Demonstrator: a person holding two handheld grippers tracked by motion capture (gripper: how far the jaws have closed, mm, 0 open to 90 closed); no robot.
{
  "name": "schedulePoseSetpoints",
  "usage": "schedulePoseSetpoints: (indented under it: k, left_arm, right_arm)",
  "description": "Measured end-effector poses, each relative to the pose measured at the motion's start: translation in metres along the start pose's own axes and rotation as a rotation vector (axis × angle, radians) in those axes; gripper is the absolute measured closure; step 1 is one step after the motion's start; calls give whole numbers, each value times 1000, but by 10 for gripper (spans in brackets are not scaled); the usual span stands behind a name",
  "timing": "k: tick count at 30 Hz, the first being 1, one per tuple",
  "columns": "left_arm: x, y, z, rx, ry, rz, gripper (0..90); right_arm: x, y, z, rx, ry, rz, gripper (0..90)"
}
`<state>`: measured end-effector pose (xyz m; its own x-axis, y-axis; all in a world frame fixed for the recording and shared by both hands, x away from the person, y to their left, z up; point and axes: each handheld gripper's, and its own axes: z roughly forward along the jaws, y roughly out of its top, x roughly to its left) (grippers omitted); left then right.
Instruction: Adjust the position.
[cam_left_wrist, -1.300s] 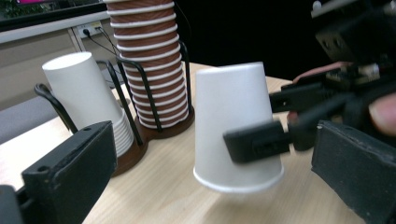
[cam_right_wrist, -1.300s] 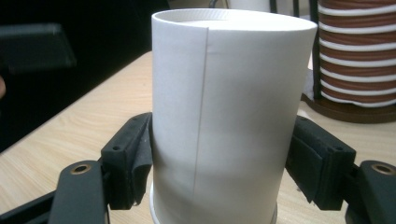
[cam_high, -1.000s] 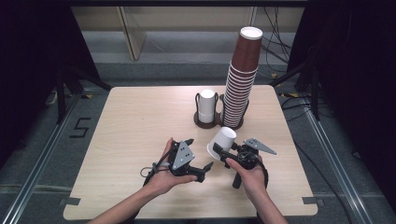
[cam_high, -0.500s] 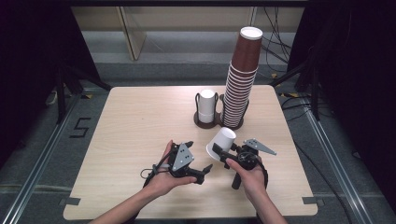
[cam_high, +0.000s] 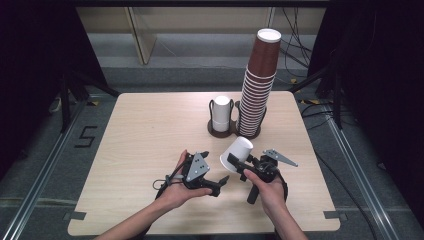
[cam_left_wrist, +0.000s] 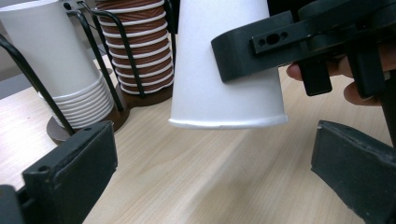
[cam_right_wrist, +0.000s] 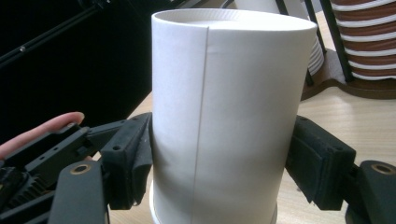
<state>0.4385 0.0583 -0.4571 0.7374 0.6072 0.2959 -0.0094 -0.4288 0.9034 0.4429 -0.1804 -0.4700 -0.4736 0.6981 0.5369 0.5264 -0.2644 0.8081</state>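
Bright tabletop, dark surroundings, sharp focus

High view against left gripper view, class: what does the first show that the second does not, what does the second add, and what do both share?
The high view alone takes in the whole table, both forearms, the left claw with open jaws, and the full height of the brown cup stack.

The left gripper view alone gives the close detail: the rolled rim of the white cup facing down toward the wood, and one jaw of the right claw pressed on its side.

Both show that white cup gripped by the right claw, plus the short white cup stack in its rack.
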Motion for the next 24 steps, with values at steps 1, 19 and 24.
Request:
schedulePoseSetpoints:
  k: [1,19,24]
  left_arm:
    - [0,0,0,0,0,0,0]
    - [-18,7,25,21,-134,-228,8]
    - [-17,7,29,31,-138,-233,17]
  right_arm:
    - [1,0,0,1,4,6,290]
    - [5,0,-1,18,53,13,291]
    - [6,-2,1,17,68,4,293]
